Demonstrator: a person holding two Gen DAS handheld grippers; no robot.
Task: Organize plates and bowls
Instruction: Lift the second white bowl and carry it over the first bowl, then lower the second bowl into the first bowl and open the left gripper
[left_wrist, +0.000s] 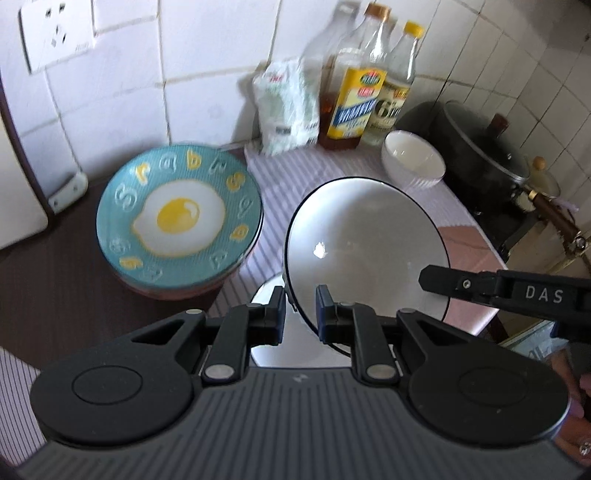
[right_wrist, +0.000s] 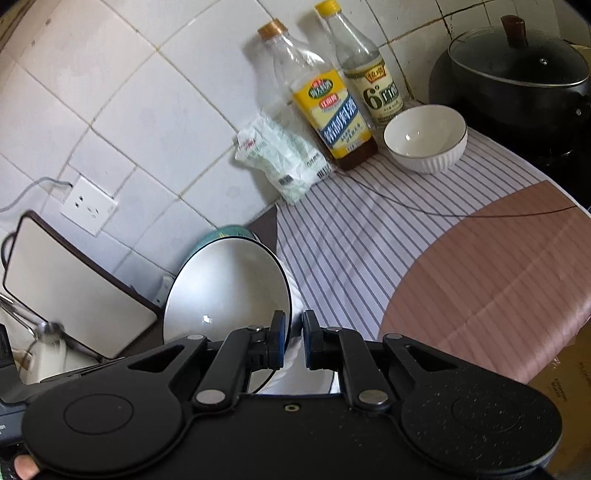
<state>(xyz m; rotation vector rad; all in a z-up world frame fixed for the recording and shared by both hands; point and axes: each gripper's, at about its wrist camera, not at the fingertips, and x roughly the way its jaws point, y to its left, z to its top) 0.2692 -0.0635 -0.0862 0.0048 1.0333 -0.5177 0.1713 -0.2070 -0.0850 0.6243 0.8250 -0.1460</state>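
A white plate with a black rim (left_wrist: 365, 251) is held tilted above the striped cloth. My left gripper (left_wrist: 301, 310) is shut on its near rim, and my right gripper (right_wrist: 293, 336) is shut on its rim from the other side; the plate also shows in the right wrist view (right_wrist: 225, 291). The right gripper's finger reaches in at the right of the left wrist view (left_wrist: 443, 280). A teal plate with a fried-egg picture (left_wrist: 177, 218) tops a stack on the dark counter to the left. A white ribbed bowl (left_wrist: 413, 158) stands at the back, also in the right wrist view (right_wrist: 424, 136).
Oil and vinegar bottles (right_wrist: 325, 107) and a white bag (right_wrist: 280, 155) stand against the tiled wall. A black lidded pot (right_wrist: 517, 74) sits on the stove at right. A cutting board (right_wrist: 70, 280) leans on the wall at left. Another white dish (left_wrist: 269, 291) lies below the held plate.
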